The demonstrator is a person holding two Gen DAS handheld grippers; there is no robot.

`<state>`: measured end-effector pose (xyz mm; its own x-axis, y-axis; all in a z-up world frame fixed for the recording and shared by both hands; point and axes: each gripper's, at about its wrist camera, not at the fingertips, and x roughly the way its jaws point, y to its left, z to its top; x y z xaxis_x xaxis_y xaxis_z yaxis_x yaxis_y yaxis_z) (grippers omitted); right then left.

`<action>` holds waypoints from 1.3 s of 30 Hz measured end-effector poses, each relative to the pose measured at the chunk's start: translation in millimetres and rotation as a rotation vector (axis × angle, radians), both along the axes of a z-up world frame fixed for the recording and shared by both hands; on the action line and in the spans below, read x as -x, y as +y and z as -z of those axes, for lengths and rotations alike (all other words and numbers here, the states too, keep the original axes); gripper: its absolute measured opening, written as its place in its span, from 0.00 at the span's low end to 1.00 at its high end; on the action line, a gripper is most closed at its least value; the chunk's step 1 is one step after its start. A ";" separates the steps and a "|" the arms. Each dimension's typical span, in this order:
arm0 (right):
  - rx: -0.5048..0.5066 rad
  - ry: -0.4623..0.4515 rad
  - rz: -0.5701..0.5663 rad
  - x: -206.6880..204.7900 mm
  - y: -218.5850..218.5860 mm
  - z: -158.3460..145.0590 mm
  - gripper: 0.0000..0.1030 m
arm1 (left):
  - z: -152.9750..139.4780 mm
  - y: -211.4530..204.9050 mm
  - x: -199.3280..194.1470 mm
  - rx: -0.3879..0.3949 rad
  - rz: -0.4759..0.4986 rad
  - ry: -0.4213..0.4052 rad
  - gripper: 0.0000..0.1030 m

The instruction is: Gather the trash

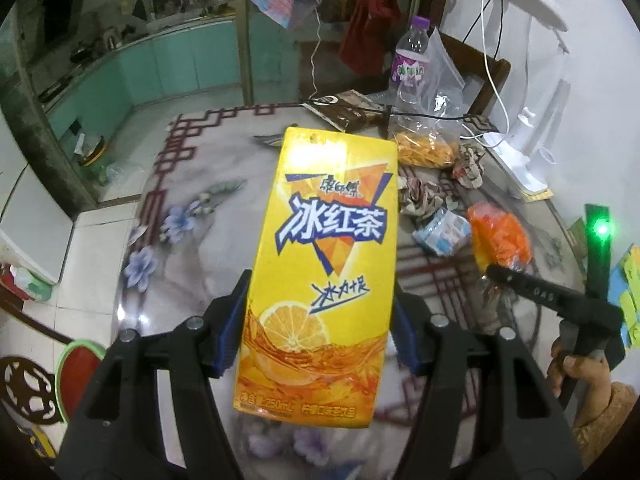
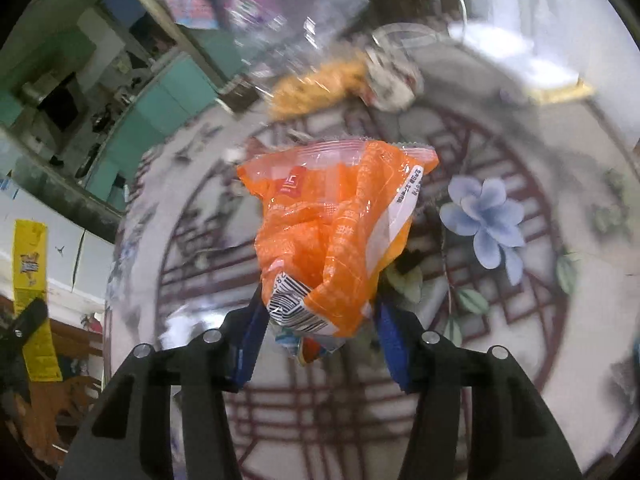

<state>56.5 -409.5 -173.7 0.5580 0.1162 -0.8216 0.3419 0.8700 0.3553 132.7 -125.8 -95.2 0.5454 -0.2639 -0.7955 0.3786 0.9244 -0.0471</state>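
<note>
Left gripper (image 1: 320,316) clamps yellow tea carton (image 1: 320,280) above the table (image 1: 192,264); right gripper (image 2: 320,332) pinches orange wrapper (image 2: 332,232), hiding a smaller scrap beneath; background clutter blurred.

Each camera rides on a hand-held gripper and looks forward and steeply down along its own two fingers at the round table (image 1: 192,184). The left wrist view sits close behind a yellow drink carton (image 1: 320,272) and takes in the far table edge and the kitchen beyond. The right wrist view hangs nearer the tabletop, close behind an orange wrapper (image 2: 332,236). Both views catch that wrapper, the carton and the bag of orange snacks (image 1: 424,152).
</note>
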 end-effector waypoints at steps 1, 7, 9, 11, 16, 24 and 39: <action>0.007 -0.015 -0.008 5.3 6.9 -7.4 0.49 | -3.1 5.7 7.8 0.005 -0.008 -0.005 0.58; 0.070 -0.104 -0.066 40.7 63.4 -48.3 0.49 | -15.9 33.2 41.6 0.068 -0.056 -0.019 0.58; 0.077 -0.121 -0.094 47.9 81.6 -56.9 0.49 | -20.6 42.2 50.4 0.071 -0.064 -0.033 0.58; 0.098 -0.134 -0.124 50.7 97.7 -64.4 0.50 | -25.0 52.3 56.0 0.083 -0.073 -0.045 0.58; 0.129 -0.185 -0.176 49.6 130.9 -87.4 0.50 | -38.8 80.2 72.1 0.107 -0.107 -0.084 0.58; 0.167 -0.229 -0.233 52.6 174.3 -109.9 0.51 | -49.9 118.2 81.7 0.125 -0.141 -0.120 0.58; 0.197 -0.226 -0.303 38.0 260.9 -112.2 0.51 | -55.2 195.4 77.1 0.134 -0.188 -0.134 0.58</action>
<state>18.4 -148.6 -61.4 0.6912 0.1558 -0.7056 -0.0075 0.9780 0.2086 55.6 69.6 -40.0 0.6932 -0.2459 -0.6774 0.2119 0.9680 -0.1346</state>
